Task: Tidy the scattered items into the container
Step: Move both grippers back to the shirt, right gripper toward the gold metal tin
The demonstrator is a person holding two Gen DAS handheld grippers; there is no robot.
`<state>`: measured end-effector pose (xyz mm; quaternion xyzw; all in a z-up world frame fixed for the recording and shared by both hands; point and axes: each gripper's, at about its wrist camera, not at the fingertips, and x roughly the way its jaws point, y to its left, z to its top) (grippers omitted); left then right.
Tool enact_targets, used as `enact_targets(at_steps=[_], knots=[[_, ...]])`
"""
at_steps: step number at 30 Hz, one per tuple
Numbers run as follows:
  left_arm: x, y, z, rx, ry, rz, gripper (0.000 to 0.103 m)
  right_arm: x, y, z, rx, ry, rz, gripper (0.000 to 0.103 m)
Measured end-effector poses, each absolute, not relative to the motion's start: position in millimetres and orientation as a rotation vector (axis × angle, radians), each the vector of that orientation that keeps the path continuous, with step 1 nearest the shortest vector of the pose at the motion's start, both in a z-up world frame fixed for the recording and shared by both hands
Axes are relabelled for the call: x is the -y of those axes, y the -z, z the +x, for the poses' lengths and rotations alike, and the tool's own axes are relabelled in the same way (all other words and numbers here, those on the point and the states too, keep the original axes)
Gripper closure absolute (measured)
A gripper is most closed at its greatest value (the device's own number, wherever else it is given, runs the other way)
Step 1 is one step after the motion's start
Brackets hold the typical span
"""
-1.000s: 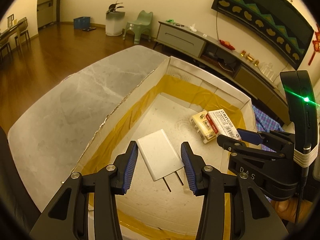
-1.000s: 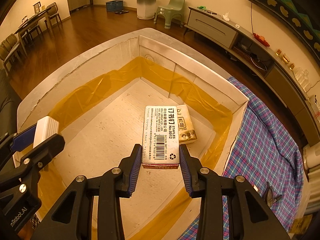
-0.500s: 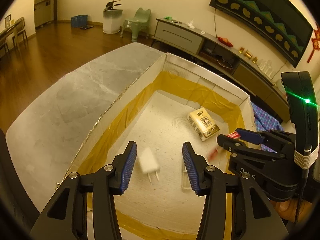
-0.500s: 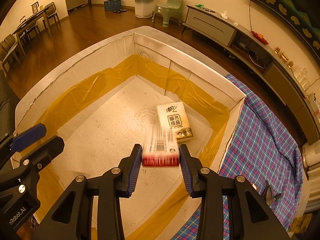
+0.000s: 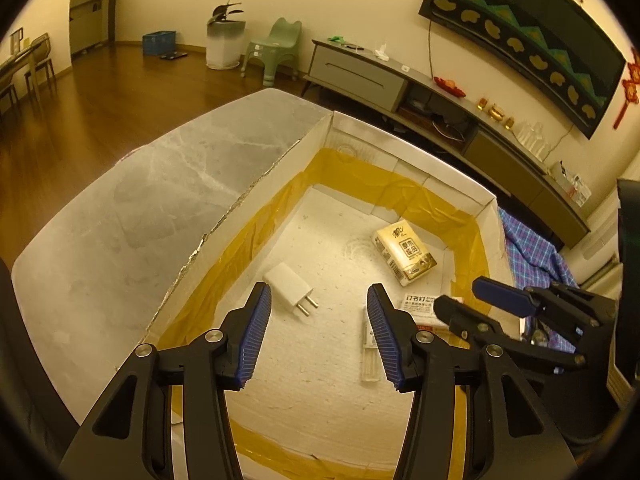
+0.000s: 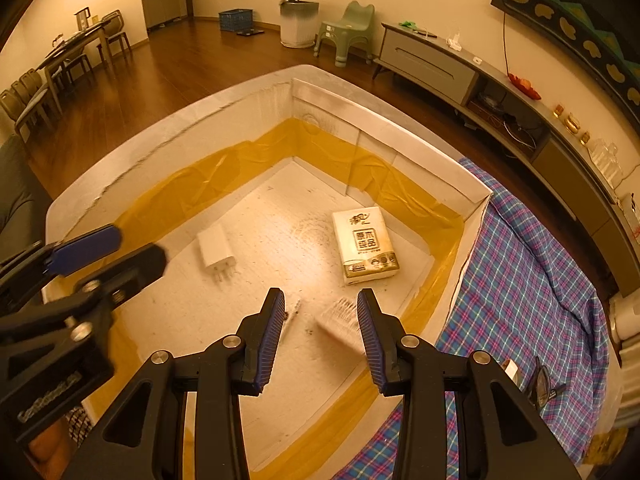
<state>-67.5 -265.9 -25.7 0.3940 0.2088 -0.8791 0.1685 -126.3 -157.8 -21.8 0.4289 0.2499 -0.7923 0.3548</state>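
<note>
Both empty: left gripper [image 5: 316, 336] just spread wide, right gripper [image 6: 320, 336] parted. On the box [image 5: 404, 156] floor: charger plug [image 5: 289, 286], tissue pack [image 5: 404, 250], staples box [image 5: 418, 306].

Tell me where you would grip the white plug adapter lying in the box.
Grip the white plug adapter across its flat body's two long edges, coming from above. It lies flat on the box floor, prongs toward the camera, with clear floor on both sides.
</note>
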Motion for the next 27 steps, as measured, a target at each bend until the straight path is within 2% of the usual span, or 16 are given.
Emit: enact_targets(at_steps=[19,27], knots=[[248.6,12.5,-68.4,-0.560,2.546,1.076,0.050,124.5,-6.6,-85.2,-0.621,2.141,0.940,0.063],[209.5,-16.2,-62.0,-0.378,2.665,0.924,0.050,80.6,-8.5,-80.9,-0.613,2.264,0.908,0.057]])
